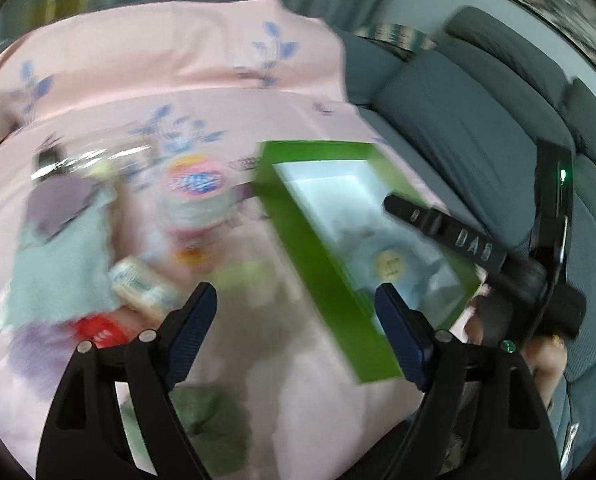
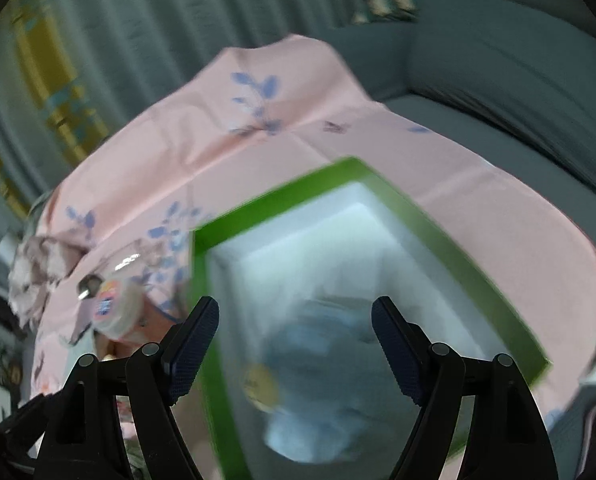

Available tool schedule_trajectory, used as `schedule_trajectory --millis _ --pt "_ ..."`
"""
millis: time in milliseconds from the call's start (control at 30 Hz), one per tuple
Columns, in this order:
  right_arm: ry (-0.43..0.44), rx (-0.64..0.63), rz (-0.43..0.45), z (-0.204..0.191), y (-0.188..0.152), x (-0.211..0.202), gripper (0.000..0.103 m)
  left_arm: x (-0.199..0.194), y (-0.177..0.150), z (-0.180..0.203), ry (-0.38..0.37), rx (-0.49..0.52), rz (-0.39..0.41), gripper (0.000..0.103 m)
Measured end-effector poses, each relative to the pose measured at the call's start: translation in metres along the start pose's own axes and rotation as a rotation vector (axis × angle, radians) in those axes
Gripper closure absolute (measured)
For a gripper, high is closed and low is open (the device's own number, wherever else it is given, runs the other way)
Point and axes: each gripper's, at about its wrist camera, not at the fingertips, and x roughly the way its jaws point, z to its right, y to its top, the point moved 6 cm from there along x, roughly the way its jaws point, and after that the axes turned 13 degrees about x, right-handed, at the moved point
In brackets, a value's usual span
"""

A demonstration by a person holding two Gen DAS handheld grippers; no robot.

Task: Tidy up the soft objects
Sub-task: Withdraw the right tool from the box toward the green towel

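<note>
Both grippers gaped wide, gripping nothing. The right gripper (image 2: pixel 296 344) hung over the green box (image 2: pixel 449 236), where a pale blue soft bundle (image 2: pixel 317 396) already lay. The left gripper (image 1: pixel 296 312) faced the unsorted pile (image 1: pixel 70 240) at ten o'clock on the pink cloth (image 1: pixel 170 64), probably the next pick.

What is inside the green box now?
Inside the green box lies a light blue soft item with a round yellow label. The blur hides its details, and whatever lies beneath it is covered.

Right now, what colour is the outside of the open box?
Bright green outside, white inside: the box shows best in the right wrist view.
</note>
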Motion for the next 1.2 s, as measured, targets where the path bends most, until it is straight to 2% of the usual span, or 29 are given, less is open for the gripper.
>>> schedule_trajectory --millis 167,267,367,567,733,867,1033,1100,1200 --pt "-0.104 -0.043 -0.019 -0.013 -0.008 0.026 0.023 -0.026 -0.040 -0.054 0.083 -0.113 -0.021 0.022" --pt "-0.179 -0.130 -0.022 -0.018 -0.019 0.033 0.023 -0.044 -0.058 -0.078 0.125 -0.170 -0.013 0.022" --pt "-0.182 -0.224 -0.043 -0.026 -0.028 0.033 0.023 -0.056 -0.072 -0.095 0.147 -0.216 -0.010 0.022" --pt "-0.098 -0.205 -0.058 -0.021 -0.029 0.035 0.023 -0.071 -0.092 -0.123 0.177 -0.299 -0.002 0.022" --pt "-0.035 -0.216 -0.073 -0.034 -0.032 0.041 0.027 -0.076 -0.102 -0.134 0.198 -0.335 -0.001 0.022" --pt "-0.034 -0.232 -0.080 -0.051 -0.035 0.051 0.027 -0.081 -0.106 -0.138 0.189 -0.363 0.010 0.022" --pt "-0.043 -0.233 -0.072 -0.054 -0.035 0.051 0.027 -0.081 -0.112 -0.130 0.169 -0.347 0.003 0.022" --pt "-0.054 -0.223 -0.070 -0.051 -0.033 0.045 0.027 -0.079 -0.112 -0.125 0.151 -0.345 0.006 0.022" --pt "-0.028 -0.208 -0.047 -0.055 -0.029 0.019 0.024 -0.074 -0.112 -0.111 0.109 -0.320 0.000 0.022"
